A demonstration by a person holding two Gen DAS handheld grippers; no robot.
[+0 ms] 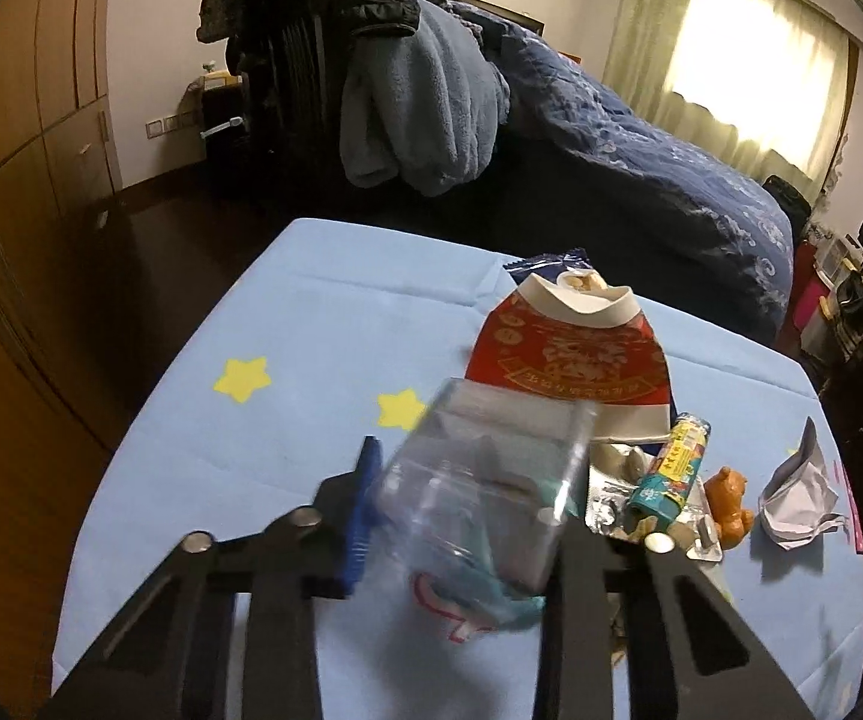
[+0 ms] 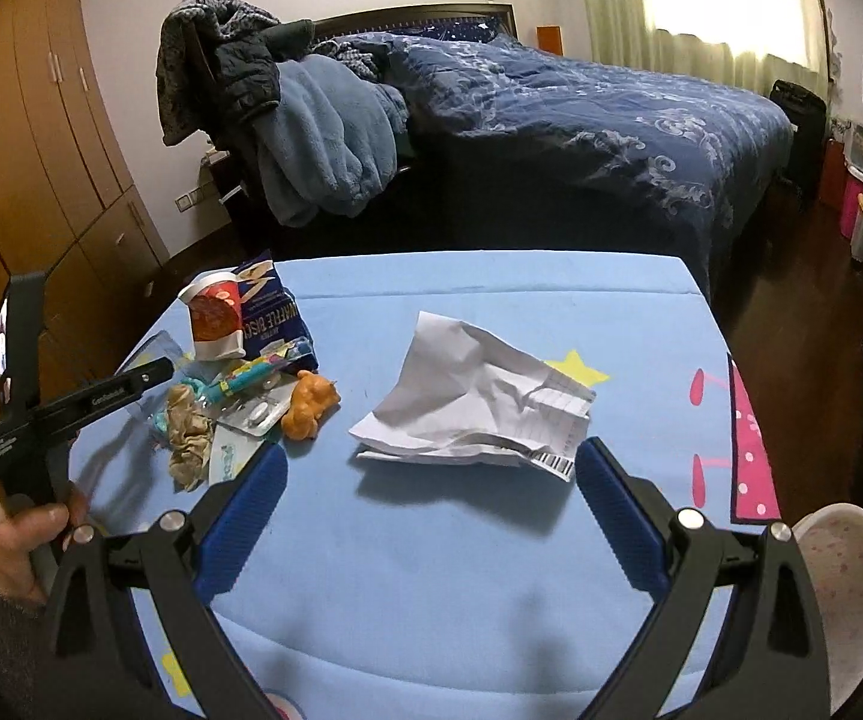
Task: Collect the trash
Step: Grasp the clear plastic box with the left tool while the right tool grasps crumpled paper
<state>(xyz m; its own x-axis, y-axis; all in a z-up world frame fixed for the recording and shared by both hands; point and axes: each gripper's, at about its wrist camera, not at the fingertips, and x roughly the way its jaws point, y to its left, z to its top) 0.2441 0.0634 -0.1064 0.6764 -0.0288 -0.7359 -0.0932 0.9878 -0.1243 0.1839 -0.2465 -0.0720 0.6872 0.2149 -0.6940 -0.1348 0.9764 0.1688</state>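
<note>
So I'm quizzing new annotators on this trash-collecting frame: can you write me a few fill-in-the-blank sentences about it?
1. The left gripper is shut on a clear ____ package.
2. The right gripper is open in front of a crumpled white ____.
3. The tablecloth is light blue with yellow ____.
4. The small orange bear figure lies to the ____ of that white item in the right wrist view.

Missing words: plastic; paper; stars; left

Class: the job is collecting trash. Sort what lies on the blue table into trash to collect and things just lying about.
Trash:
clear plastic box, between the left gripper fingers
crumpled paper
red paper cup
biscuit wrapper
blister pack

Lying about:
orange bear figurine
blue tablecloth
</note>
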